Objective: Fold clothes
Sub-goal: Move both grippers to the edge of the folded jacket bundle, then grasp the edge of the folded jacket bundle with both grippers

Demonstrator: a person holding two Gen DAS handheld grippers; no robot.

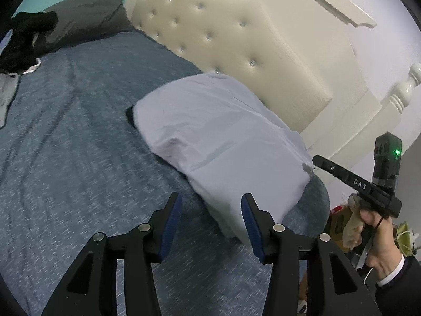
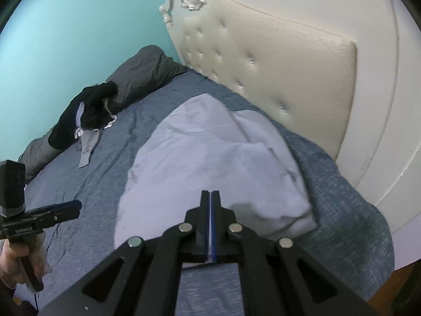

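A folded pale lavender garment (image 1: 218, 137) (image 2: 210, 152) lies on the blue bedspread (image 1: 79, 131) near the headboard. My left gripper (image 1: 211, 198) hovers just short of its near edge, blue pads (image 1: 172, 221) apart with nothing between them. My right gripper (image 2: 210, 192) is shut, empty as far as I can tell, and points over the garment's near edge. In the left wrist view the right gripper (image 1: 317, 159) shows at the right, held by a hand (image 1: 379, 231) beside the garment's right corner. The right wrist view shows the left gripper (image 2: 77, 206) at the left edge.
A cream tufted headboard (image 1: 223, 39) (image 2: 276, 60) rises just behind the garment. A heap of black clothes (image 1: 23, 39) (image 2: 86, 110), a grey garment (image 2: 88, 144) and a dark grey pillow (image 1: 86, 13) lie at the far side by the teal wall. The bed's edge drops off at right (image 1: 321, 200).
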